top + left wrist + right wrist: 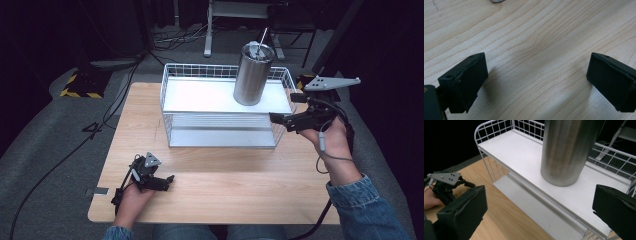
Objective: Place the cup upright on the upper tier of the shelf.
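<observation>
1. Here, the right gripper is held with jaws spread wide and empty, beside the wire rack.
2. The steel tumbler stands upright on the rack's upper shelf, apart from it.
3. An approach is judged underway; next, the jaws must be brought around the tumbler's body.
4. The left gripper is rested open on the wooden table.

text: none readable for you | tumbler: bare steel, no brand or label | rack: no tag | surface: plain wood grain, no numbers or signs
</observation>
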The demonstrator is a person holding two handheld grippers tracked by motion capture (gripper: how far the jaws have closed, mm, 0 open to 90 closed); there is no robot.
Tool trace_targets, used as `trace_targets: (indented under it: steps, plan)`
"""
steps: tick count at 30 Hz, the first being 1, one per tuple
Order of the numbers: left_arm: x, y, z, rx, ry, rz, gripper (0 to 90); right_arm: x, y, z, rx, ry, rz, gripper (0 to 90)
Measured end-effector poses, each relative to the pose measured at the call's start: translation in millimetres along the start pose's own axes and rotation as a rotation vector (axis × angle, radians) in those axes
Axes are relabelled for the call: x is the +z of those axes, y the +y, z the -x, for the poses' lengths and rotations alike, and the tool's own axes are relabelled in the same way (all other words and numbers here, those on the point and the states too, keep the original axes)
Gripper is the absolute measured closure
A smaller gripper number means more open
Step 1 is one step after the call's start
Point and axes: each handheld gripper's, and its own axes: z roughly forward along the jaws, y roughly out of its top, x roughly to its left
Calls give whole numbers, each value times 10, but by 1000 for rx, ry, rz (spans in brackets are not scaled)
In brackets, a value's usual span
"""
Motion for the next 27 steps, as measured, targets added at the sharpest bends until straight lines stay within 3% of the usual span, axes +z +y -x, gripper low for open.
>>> trace_targets:
  steps: [10,16,27]
  plan:
    - [6,1,3,-7,-1,3,40,0,-328,-111,-6,24,-38,7]
    - [4,2,3,-7,0,1,40,40,-512,-141,-16,12,-61,23]
    - [6,1,5,-7,1,3,40,141,-974,-135,15,23,-104,54]
